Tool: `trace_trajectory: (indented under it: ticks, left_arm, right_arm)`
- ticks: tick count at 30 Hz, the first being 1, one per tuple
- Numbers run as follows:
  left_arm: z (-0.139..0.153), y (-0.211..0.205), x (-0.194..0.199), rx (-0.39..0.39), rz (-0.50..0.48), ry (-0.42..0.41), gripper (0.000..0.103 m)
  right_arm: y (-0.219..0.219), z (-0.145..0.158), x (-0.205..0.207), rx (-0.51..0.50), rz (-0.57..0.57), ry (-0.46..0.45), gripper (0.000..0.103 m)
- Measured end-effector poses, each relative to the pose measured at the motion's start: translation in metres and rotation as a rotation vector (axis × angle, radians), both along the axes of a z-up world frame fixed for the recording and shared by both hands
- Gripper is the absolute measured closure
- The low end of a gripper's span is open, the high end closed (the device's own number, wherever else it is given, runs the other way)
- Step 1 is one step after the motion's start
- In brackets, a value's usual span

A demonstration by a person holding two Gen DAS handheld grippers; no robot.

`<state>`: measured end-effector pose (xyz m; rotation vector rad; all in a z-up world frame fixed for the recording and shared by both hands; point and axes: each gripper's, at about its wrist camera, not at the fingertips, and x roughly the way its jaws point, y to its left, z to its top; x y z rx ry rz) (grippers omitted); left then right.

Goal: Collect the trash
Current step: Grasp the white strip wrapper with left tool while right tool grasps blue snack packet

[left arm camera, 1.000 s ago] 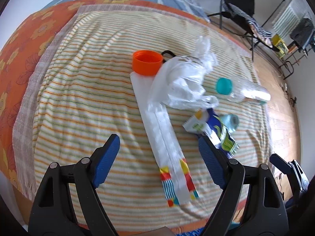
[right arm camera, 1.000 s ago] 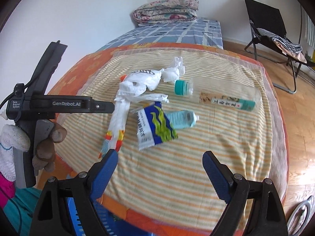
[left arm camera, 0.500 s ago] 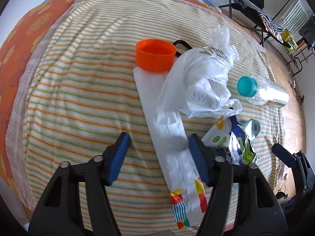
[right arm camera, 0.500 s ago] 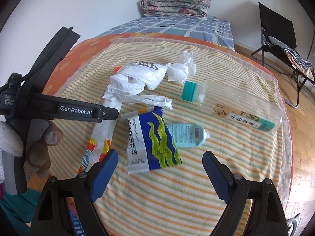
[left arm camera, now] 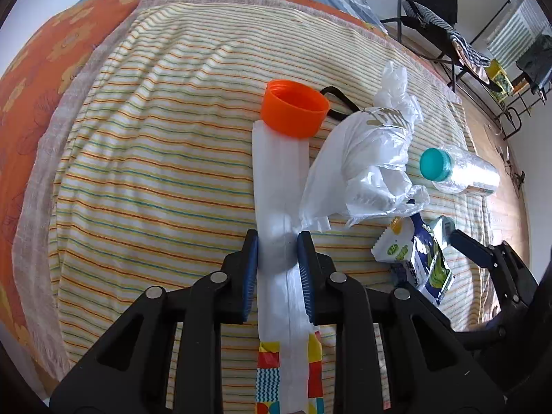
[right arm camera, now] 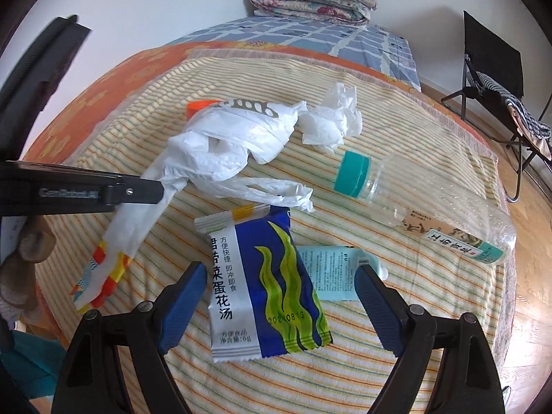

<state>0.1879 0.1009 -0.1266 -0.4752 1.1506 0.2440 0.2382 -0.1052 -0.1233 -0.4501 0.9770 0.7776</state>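
A long white wrapper [left arm camera: 276, 179] with coloured ends lies on the striped blanket [left arm camera: 155, 172]. My left gripper [left arm camera: 277, 252] is closing on its middle, and the pads pinch its edges inward. An orange cap [left arm camera: 293, 110] rests on the wrapper's far end, beside a crumpled white plastic bag [left arm camera: 365, 158]. My right gripper [right arm camera: 279, 276] hovers with wide jaws that start to close on either side of a blue soup packet [right arm camera: 269, 286], without touching it. A teal sachet [right arm camera: 334, 269] lies by its right finger. A clear bottle [right arm camera: 414, 207] with a teal cap and a crumpled tissue [right arm camera: 331, 117] lie beyond.
A folded quilt [right arm camera: 310, 0] sits at the head of the bed. A black folding chair [right arm camera: 493, 55] stands on the wood floor to the right. A person's hand [right arm camera: 27, 252] holds the left gripper at the bed's near left edge.
The left gripper came down over the long white wrapper and its jaws narrowed from wide to pinching it. The right gripper moved in closer, over the blue packet.
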Motion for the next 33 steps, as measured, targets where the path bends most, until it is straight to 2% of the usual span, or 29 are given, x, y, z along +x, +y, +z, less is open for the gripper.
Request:
trace_trajectory:
  ticks: [2,4,5,7,9,10,14,23,33]
  left_arm:
    - [-0.001,0.001,0.0,-0.016,0.013,0.012,0.062]
    - [-0.001,-0.001,0.001,-0.02,0.013,0.006,0.056]
    - [-0.002,-0.002,0.002,-0.011,0.008,0.01,0.056]
    - [-0.003,-0.008,0.006,0.029,-0.009,0.013,0.056]
    - [-0.003,-0.013,0.007,0.075,-0.026,0.016,0.064]
    - [-0.003,-0.015,0.008,0.096,-0.033,0.02,0.075]
    - [0.0,-0.006,-0.001,0.048,-0.014,0.003,0.086]
    - [0.024,0.022,-0.052,0.04,0.024,-0.048,0.088]
    - [0.059,0.017,-0.104,0.025,-0.006,-0.122,0.088]
  right_arm:
    - [0.001,-0.002,0.0,-0.004,0.002,0.009,0.018]
    - [0.003,-0.005,0.0,-0.012,0.008,0.013,0.023]
    - [0.004,-0.007,-0.001,-0.025,0.01,0.013,0.028]
    - [0.004,-0.006,-0.002,-0.03,0.014,-0.001,0.031]
    - [0.003,-0.005,-0.003,-0.027,0.011,0.001,0.037]
    - [0.003,-0.004,-0.002,-0.02,0.01,0.009,0.037]
    - [-0.002,0.0,-0.002,0.006,0.008,0.03,0.04]
    - [-0.015,0.014,-0.018,0.053,0.023,0.053,0.043]
    - [-0.027,0.04,-0.059,0.106,0.069,0.036,0.043]
